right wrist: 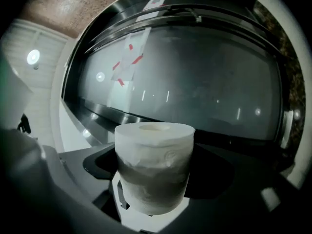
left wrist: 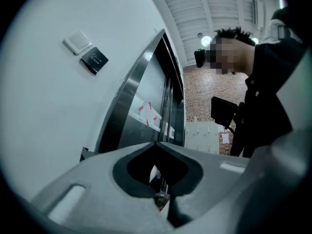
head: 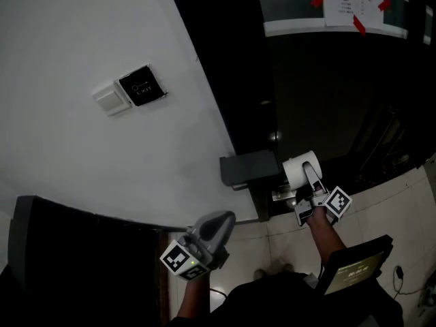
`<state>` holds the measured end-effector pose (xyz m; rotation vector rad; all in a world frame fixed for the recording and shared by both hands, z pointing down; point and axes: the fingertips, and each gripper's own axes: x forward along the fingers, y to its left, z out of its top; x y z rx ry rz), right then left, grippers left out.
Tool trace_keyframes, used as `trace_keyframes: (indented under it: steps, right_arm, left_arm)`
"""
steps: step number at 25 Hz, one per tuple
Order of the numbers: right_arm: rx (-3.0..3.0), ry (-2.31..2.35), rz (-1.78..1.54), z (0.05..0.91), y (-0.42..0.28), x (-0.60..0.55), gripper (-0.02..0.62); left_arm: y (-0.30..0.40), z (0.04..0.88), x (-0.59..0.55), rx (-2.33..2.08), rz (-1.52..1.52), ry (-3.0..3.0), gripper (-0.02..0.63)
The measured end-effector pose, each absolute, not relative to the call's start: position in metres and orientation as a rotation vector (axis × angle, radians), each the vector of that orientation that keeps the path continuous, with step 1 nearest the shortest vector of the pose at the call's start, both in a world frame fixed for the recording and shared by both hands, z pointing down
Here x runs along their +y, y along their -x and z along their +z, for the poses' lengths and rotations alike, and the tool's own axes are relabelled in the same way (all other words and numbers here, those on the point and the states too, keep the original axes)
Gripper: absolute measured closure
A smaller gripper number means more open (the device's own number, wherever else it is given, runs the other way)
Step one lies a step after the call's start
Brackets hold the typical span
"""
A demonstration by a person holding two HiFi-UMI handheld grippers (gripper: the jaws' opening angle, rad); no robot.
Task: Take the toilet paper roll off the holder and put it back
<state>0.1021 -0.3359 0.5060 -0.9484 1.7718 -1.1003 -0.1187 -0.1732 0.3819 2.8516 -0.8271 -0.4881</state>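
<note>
Head view, upper right: the notice [head: 354,2] is cut by the top edge, its print too small to read. Upper left: lettering on the black wall plate [head: 141,86] is illegible. Centre right: the holder [head: 278,196] is largely hidden behind the toilet paper roll [head: 300,167] and the right gripper [head: 308,186]. Lower right: the screen [head: 354,271] text is unreadable.

Building entrance — exit button [head: 142,86], glass door [right wrist: 195,77]

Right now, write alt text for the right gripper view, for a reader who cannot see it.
A white toilet paper roll stands clamped between the right gripper's two grey jaws, its core hole facing up. Behind it is a dark glass panel with a paper notice taped on in red.
</note>
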Motion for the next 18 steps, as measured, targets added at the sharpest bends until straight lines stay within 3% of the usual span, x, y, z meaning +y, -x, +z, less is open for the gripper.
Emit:
trace_keyframes:
  steps: [18]
  right_arm:
    - [1.642,0.803,-1.373,0.538,-0.021,-0.325,0.161]
  left_arm:
    - [0.139,0.379,-0.149,-0.998,-0.452,-2.8,0.609]
